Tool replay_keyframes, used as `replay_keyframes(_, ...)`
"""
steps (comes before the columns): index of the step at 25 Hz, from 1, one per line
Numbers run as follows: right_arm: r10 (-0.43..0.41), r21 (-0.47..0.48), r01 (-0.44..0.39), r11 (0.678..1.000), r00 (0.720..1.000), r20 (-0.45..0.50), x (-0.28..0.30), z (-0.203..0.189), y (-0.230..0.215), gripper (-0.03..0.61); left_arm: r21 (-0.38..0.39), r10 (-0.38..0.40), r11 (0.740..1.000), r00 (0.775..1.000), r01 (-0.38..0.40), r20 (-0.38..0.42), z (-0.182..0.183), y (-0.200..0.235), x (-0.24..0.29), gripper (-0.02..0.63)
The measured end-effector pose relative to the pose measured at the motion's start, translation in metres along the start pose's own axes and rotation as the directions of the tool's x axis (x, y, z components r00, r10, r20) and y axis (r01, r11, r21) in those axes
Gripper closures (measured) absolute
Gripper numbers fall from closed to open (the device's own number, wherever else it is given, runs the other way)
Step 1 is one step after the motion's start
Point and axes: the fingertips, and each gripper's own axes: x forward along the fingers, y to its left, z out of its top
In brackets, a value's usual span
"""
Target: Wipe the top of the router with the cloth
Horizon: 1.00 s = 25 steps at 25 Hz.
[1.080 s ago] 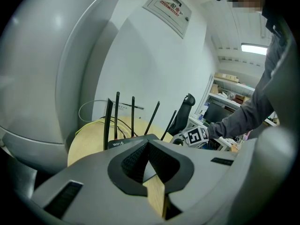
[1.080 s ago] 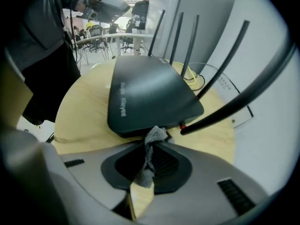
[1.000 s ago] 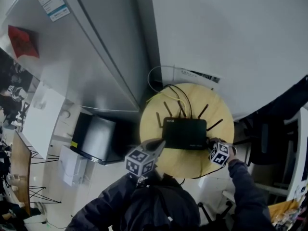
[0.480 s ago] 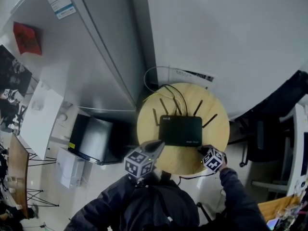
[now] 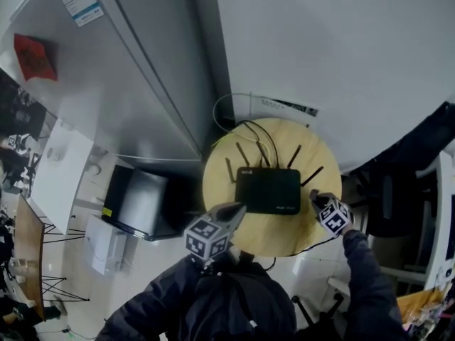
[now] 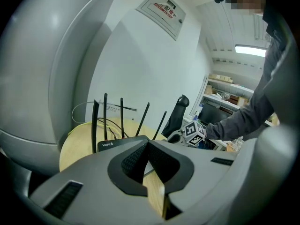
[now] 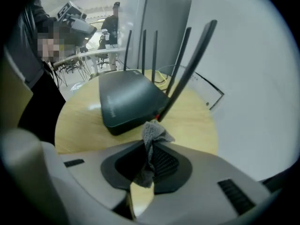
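Router (image 5: 269, 190) sat mid round wooden surface (image 5: 217, 199), antennas (image 5: 243, 155) up along its far side. Right gripper (image 5: 317, 199) was at router's right end, near surface's right edge, jaws clamped on grey cloth (image 7: 152, 134). Cloth lay just beside router corner, contact unclear. Left gripper (image 5: 231, 210) hung over surface's near-left edge, jaws together, empty.

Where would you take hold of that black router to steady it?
Probably by its low front edge, coming from the person's side with the left gripper. The router lies flat and thin, its antennas and cables crowd the back, and the front edge is bare.
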Motion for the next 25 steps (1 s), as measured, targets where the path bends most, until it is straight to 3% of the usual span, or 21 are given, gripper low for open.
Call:
replay_keyframes(7, 0.012, -0.203, -0.017, 0.979, 1.000, -0.028, 0.031, 0.030, -0.068, 0.509, -0.015, 0.039, 0.999, 0.999, -0.038, 0.017, 0.017, 0.016, 0.008, 0.614)
replay_keyframes(16, 0.098, -0.409, -0.099, 0.907, 0.995, -0.023, 0.066, 0.065, -0.071, 0.509, -0.051, 0.073, 0.996, 0.997, -0.072, 0.016, 0.026, 0.037, 0.009, 0.614)
replay_keyframes(25, 0.174, -0.442, -0.181, 0.879, 0.983, -0.058, 0.074, 0.066, -0.058, 0.509, -0.054, 0.064, 0.997, 0.998, -0.063, 0.012, 0.029, 0.045, 0.014, 0.614)
